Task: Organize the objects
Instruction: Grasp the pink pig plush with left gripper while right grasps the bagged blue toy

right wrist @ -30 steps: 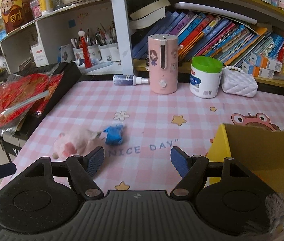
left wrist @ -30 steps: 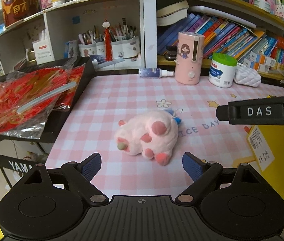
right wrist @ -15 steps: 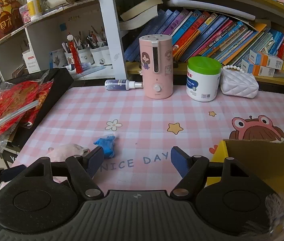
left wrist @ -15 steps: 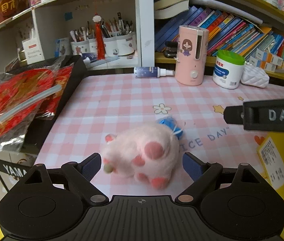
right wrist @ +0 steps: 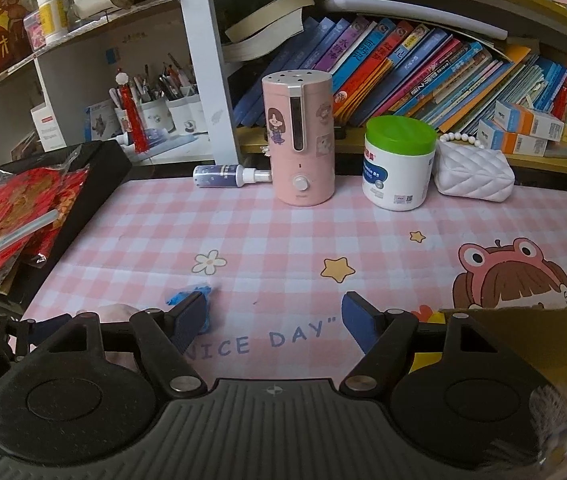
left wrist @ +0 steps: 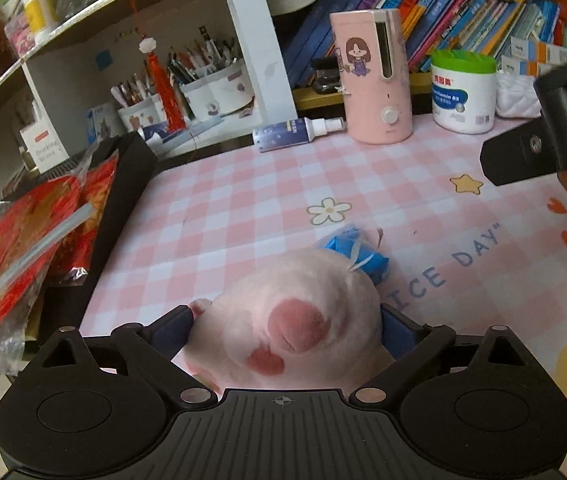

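Left edge: red packets [right wrist: 11, 216] in clear bags on a black case. Upper left shelf: white cups [right wrist: 159, 114] holding pens. Lower centre of left view: left gripper [left wrist: 285, 328], jaws wide, pads at both flanks of the pink plush [left wrist: 295, 320], grip not certain; blue piece [left wrist: 357, 254] at its far side. Right gripper [right wrist: 273, 318]: jaws wide, empty. Lower right: cardboard box [right wrist: 531, 344], contents hidden

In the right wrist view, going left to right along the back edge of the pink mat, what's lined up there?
spray bottle lying on its side → pink humidifier → green-lidded white jar → white quilted purse
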Tool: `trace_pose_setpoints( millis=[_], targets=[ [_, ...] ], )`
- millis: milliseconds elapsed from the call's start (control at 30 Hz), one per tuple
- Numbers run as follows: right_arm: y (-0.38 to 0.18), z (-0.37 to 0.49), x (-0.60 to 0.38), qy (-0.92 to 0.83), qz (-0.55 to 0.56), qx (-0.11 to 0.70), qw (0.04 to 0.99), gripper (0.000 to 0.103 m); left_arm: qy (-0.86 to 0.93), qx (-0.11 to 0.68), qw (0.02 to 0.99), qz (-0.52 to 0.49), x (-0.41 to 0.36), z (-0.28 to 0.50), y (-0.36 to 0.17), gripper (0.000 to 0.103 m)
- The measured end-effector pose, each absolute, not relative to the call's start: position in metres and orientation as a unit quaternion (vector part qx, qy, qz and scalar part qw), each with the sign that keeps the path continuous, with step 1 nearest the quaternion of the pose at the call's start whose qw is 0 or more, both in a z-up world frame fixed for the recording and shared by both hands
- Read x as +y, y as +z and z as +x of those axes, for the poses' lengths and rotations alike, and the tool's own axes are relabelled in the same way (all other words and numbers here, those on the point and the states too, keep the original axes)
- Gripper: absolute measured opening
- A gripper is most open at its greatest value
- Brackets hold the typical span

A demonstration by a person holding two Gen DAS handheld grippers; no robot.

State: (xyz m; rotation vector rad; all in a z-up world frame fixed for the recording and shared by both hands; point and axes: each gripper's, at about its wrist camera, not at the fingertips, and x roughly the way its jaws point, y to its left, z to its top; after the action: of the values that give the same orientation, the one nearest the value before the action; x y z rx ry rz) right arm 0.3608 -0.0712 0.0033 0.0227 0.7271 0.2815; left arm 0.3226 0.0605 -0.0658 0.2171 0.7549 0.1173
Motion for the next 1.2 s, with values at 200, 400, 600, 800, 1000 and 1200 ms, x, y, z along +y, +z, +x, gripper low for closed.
trace_pose_setpoints(
  millis=[200,400,600,800,1000,1200],
  targets=[
    [0.001,0.365,-0.065,0.147,0.014,0.357,0.922,0.073,0.034,0.351,0.933,0.079,0.072,0.31,-0.05,0.063],
    [-0.003,0.377,-0.045,0.173,0.01,0.363,0.916,0.073,0.055,0.339,0.939,0.02,0.1,0.281,-0.027,0.061],
    [-0.019,0.394,-0.017,0.197,-0.02,0.377,0.905,0.073,0.082,0.335,0.938,-0.026,0.12,0.248,-0.012,0.061],
    [-0.043,0.408,0.004,0.205,-0.035,0.389,0.898,0.072,0.096,0.338,0.935,-0.052,0.125,0.221,-0.011,0.061],
    [-0.065,0.42,0.015,0.213,-0.054,0.402,0.889,0.065,0.101,0.343,0.932,-0.059,0.125,0.209,-0.011,0.061],
    [-0.074,0.422,0.016,0.218,-0.068,0.406,0.885,0.038,0.102,0.337,0.934,-0.067,0.127,0.204,-0.006,0.061]
  ],
)
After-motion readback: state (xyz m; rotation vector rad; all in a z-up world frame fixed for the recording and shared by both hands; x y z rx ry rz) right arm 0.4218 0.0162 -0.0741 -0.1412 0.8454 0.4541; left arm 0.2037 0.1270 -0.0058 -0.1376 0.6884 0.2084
